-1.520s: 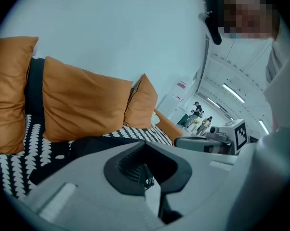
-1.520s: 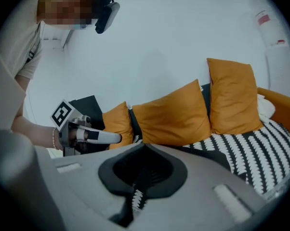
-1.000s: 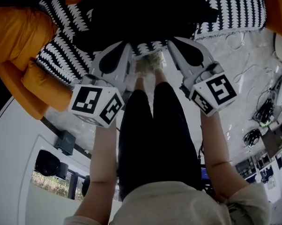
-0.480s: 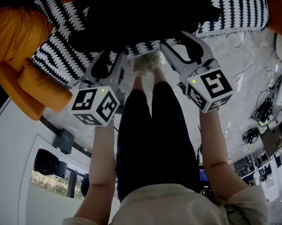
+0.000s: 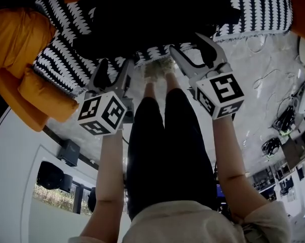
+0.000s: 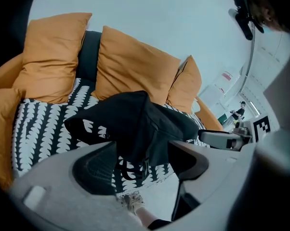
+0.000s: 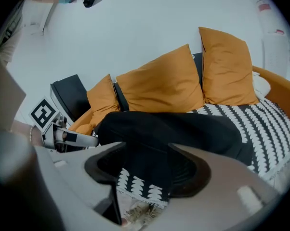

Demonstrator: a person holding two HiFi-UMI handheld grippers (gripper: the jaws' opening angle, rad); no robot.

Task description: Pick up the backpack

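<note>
Left tool [image 5: 114, 65], right tool [image 5: 187, 43], jaws just opened wide, black fabric backpack [image 5: 157, 14] sighted between them, ungripped, orange cushions [image 7: 159, 83] seen upright only in gripper views

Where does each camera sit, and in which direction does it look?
Head view: on the person's head, looking steeply down at the backpack on the patterned sofa seat; forearms, legs, left gripper and right gripper show.
Left gripper view: on the left gripper, looking along its fingers at the backpack; a shoe shows below.
Right gripper view: on the right gripper, looking along its fingers at the backpack.
Shared: each gripper view shows the other gripper and orange cushions. Both pairs of fingers have just been opening, gripping nothing.
</note>
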